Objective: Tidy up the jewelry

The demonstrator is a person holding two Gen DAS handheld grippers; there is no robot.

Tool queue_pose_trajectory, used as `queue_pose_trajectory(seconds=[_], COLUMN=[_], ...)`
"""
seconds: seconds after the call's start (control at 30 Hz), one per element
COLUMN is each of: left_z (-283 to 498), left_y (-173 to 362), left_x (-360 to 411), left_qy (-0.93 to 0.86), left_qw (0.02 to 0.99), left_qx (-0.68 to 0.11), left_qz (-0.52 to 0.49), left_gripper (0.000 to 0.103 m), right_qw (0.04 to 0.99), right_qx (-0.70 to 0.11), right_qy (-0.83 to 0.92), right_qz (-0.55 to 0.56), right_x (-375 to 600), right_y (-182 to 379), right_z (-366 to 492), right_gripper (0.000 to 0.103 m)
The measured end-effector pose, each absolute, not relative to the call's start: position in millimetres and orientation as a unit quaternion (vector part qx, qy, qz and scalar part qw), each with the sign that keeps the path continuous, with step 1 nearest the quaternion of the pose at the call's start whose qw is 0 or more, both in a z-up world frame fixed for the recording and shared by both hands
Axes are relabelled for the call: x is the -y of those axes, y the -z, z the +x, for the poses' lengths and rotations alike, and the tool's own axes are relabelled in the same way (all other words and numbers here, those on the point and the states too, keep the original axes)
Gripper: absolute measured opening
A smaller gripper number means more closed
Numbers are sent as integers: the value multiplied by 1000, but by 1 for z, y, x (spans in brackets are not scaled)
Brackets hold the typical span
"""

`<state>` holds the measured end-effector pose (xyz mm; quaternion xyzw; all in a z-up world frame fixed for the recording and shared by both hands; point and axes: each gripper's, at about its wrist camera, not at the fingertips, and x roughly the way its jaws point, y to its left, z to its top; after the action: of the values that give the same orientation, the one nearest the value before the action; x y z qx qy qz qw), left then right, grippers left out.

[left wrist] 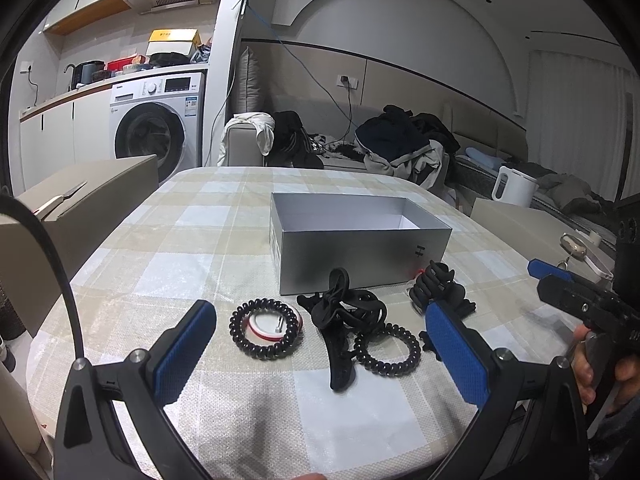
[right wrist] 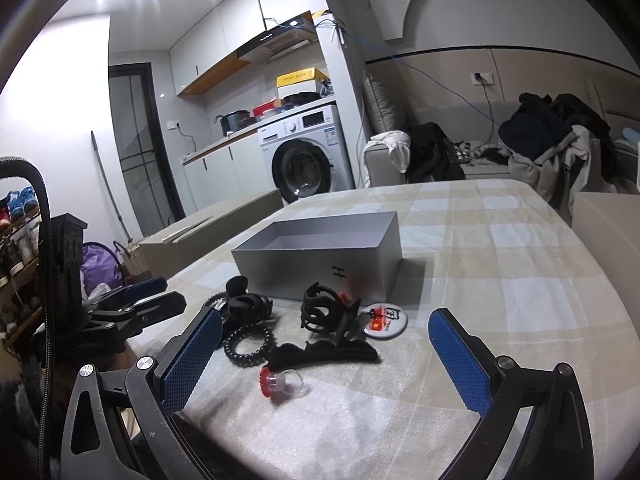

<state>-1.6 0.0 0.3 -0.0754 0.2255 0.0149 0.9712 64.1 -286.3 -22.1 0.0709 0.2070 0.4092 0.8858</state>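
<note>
Left claw (left wrist: 320,344) spread wide, empty, over the tabletop (left wrist: 168,248) near edge. Black coil ties (left wrist: 264,328), black clips (left wrist: 340,320), a red ring (right wrist: 280,382) lie before the open grey box (left wrist: 360,240) mid-tabletop. Right claw (right wrist: 326,356) spread wide, empty.

Partly hidden behind the left gripper's right finger (left wrist: 456,348): a black hair claw (left wrist: 438,286). Red trinket (left wrist: 420,271) against the gray box (left wrist: 360,256), too small to identify. Blurred in the right wrist view: clear ring with red top (right wrist: 280,382). Badge (right wrist: 386,319) lettering unreadable. Right gripper (left wrist: 548,274) cut off at the frame's edge.
</note>
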Motion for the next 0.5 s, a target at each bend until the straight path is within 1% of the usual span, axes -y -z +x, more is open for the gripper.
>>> queue_pose_trajectory(seconds=[0.17, 0.37, 0.43, 0.5], left_z=[-1, 0, 1, 2], left_y=[0, 1, 2, 2], left_x=[0, 2, 1, 1], left_qy=[-15, -15, -16, -22], left_qw=[971, 970, 969, 969], left_qx=[-226, -232, -236, -237], left_qz=[-73, -68, -66, -65], left_gripper=[102, 102, 102, 102], right_qw=[883, 865, 863, 857], right_qx=[-220, -269, -274, -283], right_qy=[-411, -421, -423, -430], right_qz=[51, 38, 34, 27], right_x=[278, 264, 262, 258], right_y=[26, 39, 41, 43], right_z=[64, 69, 68, 69], right_gripper=[103, 103, 103, 100])
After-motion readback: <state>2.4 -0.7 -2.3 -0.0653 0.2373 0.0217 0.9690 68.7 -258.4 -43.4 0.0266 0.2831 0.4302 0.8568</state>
